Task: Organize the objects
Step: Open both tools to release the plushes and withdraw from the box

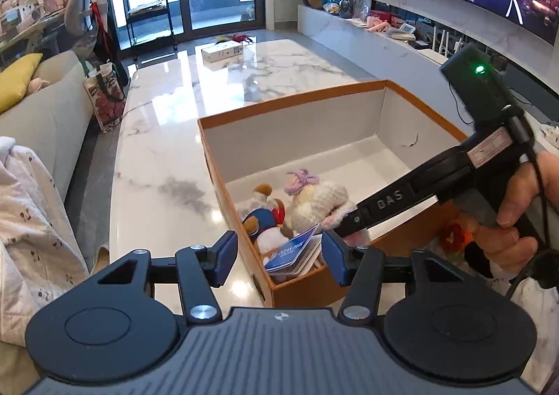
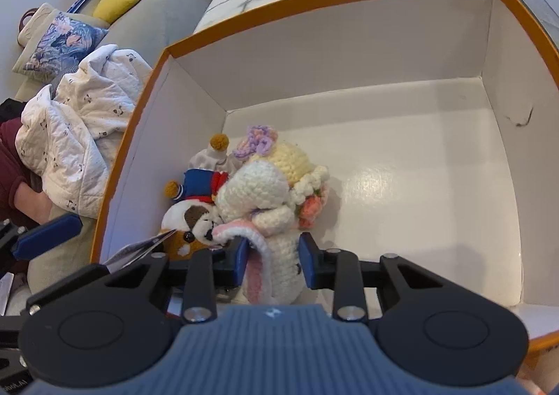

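- Marble table (image 1: 167, 157): stretches ahead of and below both tools, white with grey veining, glossy
- Sofa (image 1: 45, 122): grey, off to left of left tool, yellow cushion (image 1: 17, 80) on it; white quilted blanket (image 2: 80, 136) bunched against it, left of right tool
- Orange box (image 1: 297, 98): open-topped, white inside, on table directly ahead of left tool; near corner sits between that tool's blue pads; right tool reaches down into it over near wall
- Small white carton (image 1: 222, 51): far end of table, well beyond box
- Crocheted bunny (image 2: 265, 199): cream-white, purple flower on head, pink-lined ear, lying in near-left part of box floor, just ahead of right tool
- Duck plush (image 2: 199, 185): blue jacket, red bow, touching bunny on its left side, against left wall of box
- Blue booklet (image 1: 297, 251): leaning in near corner of box, just ahead of left tool, partly over plush
- Left gripper (image 1: 279, 255): fingers wide apart, nothing between pads except box corner behind them, no contact visible
- Right gripper (image 2: 273, 264): fingers closed in on lower body and pink ear of bunny, both pads against yarn; held from right side by hand (image 1: 517, 216)
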Motion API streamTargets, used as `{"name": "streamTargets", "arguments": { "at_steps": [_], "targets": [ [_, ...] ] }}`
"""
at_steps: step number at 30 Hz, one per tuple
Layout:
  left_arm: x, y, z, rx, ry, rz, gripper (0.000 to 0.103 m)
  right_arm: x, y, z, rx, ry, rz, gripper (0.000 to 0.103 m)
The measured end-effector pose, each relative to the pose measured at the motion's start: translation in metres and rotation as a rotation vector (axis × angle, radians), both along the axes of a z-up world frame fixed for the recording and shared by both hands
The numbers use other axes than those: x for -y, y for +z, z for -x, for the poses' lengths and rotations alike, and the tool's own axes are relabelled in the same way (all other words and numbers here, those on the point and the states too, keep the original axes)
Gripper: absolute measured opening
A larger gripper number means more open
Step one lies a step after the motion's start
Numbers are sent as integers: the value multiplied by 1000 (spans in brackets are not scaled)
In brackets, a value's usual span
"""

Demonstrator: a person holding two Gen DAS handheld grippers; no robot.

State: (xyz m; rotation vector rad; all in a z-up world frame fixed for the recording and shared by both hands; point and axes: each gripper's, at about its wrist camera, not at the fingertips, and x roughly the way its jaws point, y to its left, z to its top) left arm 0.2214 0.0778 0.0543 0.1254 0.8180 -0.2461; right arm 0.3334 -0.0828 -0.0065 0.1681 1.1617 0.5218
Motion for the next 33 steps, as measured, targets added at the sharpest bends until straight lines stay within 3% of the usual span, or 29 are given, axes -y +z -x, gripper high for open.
{"name": "streamTargets", "arguments": {
  "at_steps": [6, 11, 14, 19, 21, 22, 23, 26, 33],
  "targets": [
    [-10, 0, -2, -16, 53, 44, 53, 22, 40, 29, 185, 53, 51, 38],
    [-16, -4, -6, -43, 81, 80, 49, 72, 80, 47, 386, -16, 147, 38],
    [-16, -8, -9, -53, 99, 81, 49, 106, 88, 48, 454, -83, 232, 39],
    [-13, -15, -13, -72, 123, 78, 49, 144, 68, 36, 363, -156, 250, 39],
    [-11, -16, -13, -70, 127, 70, 40, 148, 57, 33, 322, -171, 228, 28],
    [-10, -16, -13, -71, 127, 63, 38, 151, 53, 31, 300, -175, 212, 18],
    [-8, -16, -13, -70, 130, 55, 37, 151, 49, 30, 290, -181, 202, 16],
    [-6, -16, -11, -65, 135, 28, 30, 145, 45, 30, 302, -190, 211, 10],
    [-2, -14, 5, -39, 134, -14, 20, 139, 45, 44, 310, -188, 235, 7]
  ]
}}
